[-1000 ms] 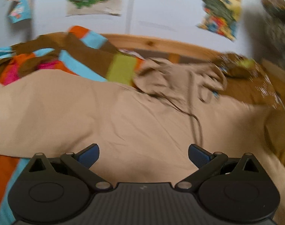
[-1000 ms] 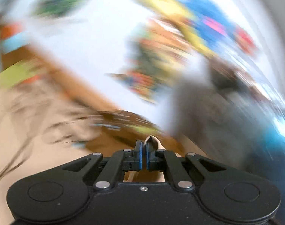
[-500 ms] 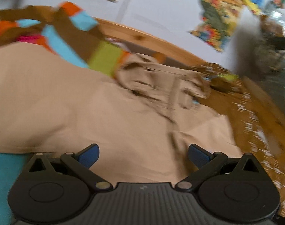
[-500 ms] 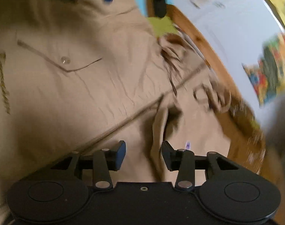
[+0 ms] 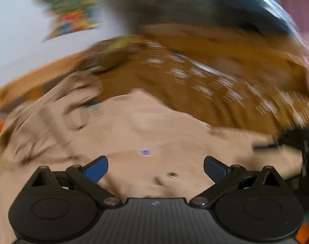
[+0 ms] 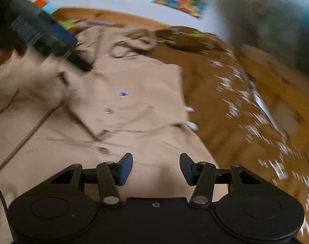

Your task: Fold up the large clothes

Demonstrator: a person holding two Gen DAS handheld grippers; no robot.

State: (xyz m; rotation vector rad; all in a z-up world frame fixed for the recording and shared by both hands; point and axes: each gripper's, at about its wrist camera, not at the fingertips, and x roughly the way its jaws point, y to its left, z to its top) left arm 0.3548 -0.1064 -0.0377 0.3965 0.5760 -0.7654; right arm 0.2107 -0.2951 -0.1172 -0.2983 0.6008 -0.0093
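text: none legible | beige garment (image 6: 134, 105): small blue-red emblem (image 6: 123, 94), too blurred to read

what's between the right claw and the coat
Nothing visible. The right claw is open just above the tan coat, bare cloth between its fingers. The left claw is off to the upper left, not in the way.

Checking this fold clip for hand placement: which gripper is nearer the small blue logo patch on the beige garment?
Left, I'd judge. The left gripper hovers open just short of the logo patch. The right gripper, also open, sits farther back from it, past two buttons.
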